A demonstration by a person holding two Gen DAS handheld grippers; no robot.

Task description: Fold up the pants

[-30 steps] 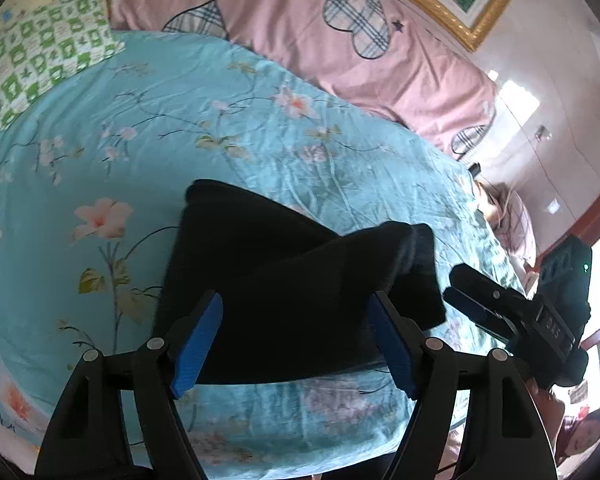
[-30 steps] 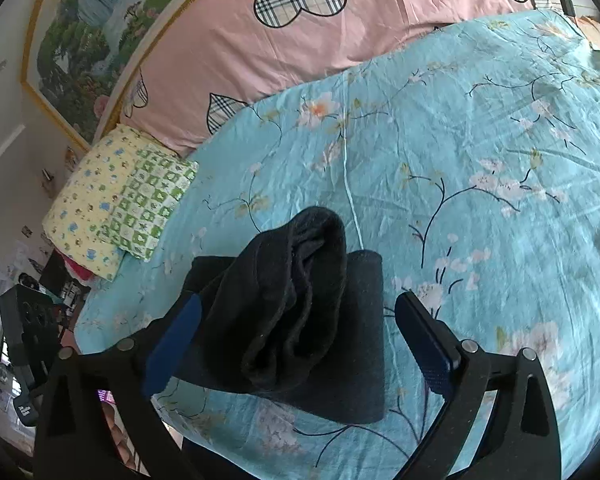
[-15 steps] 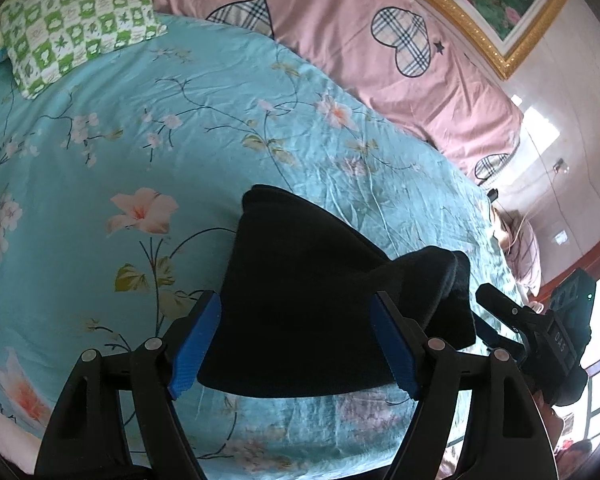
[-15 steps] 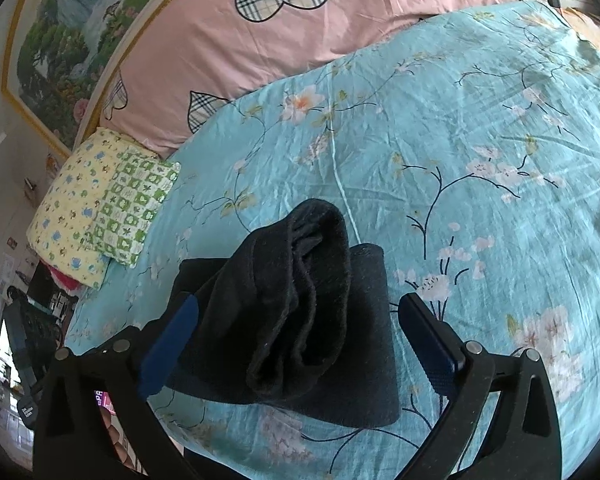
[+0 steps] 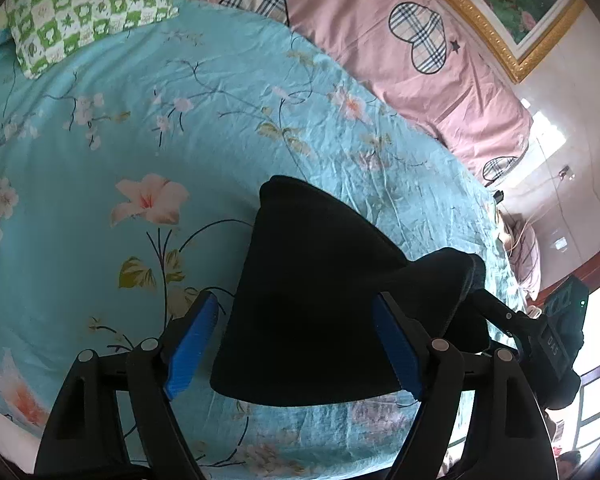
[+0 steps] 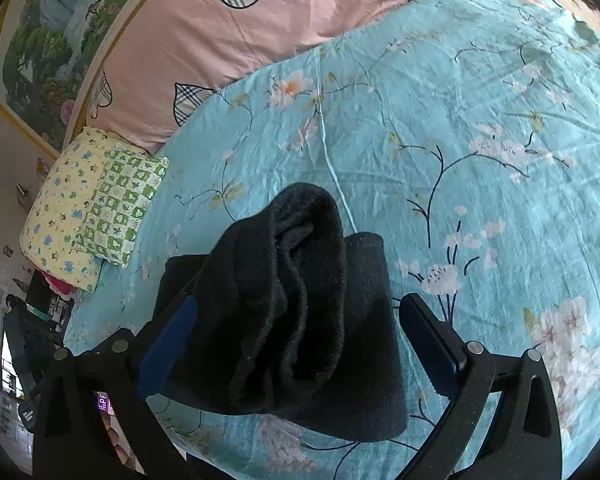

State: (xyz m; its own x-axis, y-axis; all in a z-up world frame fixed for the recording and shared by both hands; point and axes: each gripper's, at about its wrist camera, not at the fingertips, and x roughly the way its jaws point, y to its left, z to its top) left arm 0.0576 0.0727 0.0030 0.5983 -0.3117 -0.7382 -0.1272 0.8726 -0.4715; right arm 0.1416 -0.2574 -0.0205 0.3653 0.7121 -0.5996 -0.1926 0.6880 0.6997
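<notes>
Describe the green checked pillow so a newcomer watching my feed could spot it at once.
Start at the long pink headboard cushion with plaid hearts behind the turquoise floral bedsheet. Follow it to its end near the gold-framed painting, where two small pillows lie together. Yours is the green-and-white checked pillow, overlapping the yellow pillow with blue cartoon prints.

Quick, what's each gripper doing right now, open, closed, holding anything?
Left gripper: open, holding nothing, above the black pants.
Right gripper: open, holding nothing, jaws either side of the pants' raised fold.
</notes>
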